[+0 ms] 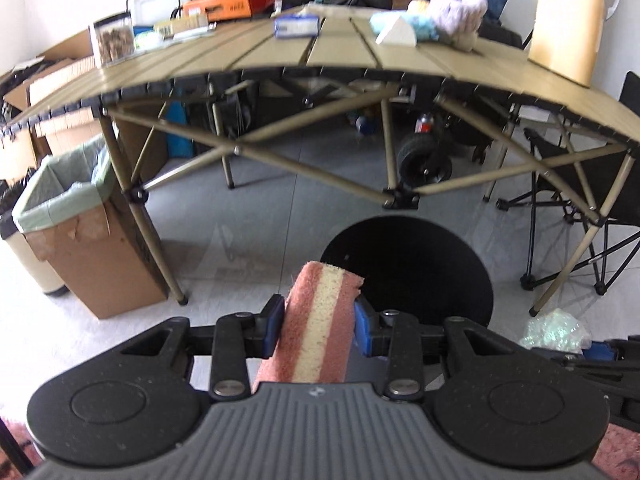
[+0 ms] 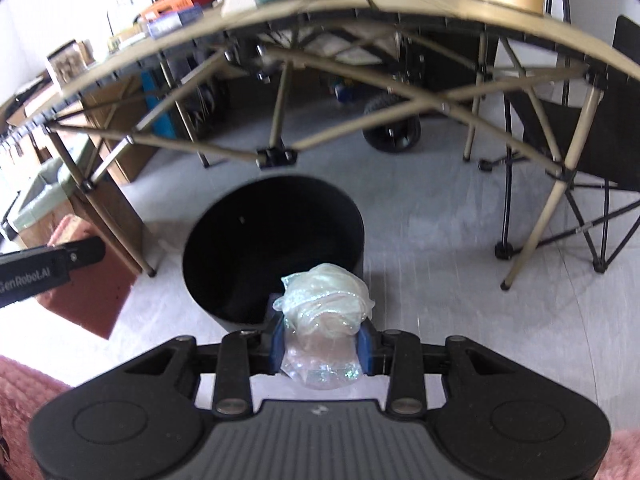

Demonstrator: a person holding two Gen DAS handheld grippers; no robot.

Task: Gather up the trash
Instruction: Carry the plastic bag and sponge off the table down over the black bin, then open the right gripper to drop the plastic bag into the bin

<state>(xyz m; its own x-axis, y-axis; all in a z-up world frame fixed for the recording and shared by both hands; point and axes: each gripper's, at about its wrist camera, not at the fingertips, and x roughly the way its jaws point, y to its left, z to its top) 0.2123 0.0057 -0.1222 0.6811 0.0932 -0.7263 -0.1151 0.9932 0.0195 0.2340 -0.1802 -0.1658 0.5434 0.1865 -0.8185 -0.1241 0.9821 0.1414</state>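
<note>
My left gripper (image 1: 318, 330) is shut on a pink and yellow sponge (image 1: 316, 320), held above the floor just short of a round black bin (image 1: 416, 264). My right gripper (image 2: 322, 344) is shut on a crumpled clear plastic wrap (image 2: 326, 320), at the near rim of the same black bin (image 2: 272, 248). In the right wrist view the left gripper's black body (image 2: 48, 268) and the sponge (image 2: 88, 288) show at the left. The plastic wrap (image 1: 556, 330) shows at the right edge of the left wrist view.
A folding tan table (image 1: 320, 56) with boxes, a jar and soft items stands behind the bin. A cardboard box with a green liner (image 1: 76, 216) sits at the left. A black folding chair (image 1: 592, 184) stands at the right, and a wheeled cart (image 1: 424, 160) under the table.
</note>
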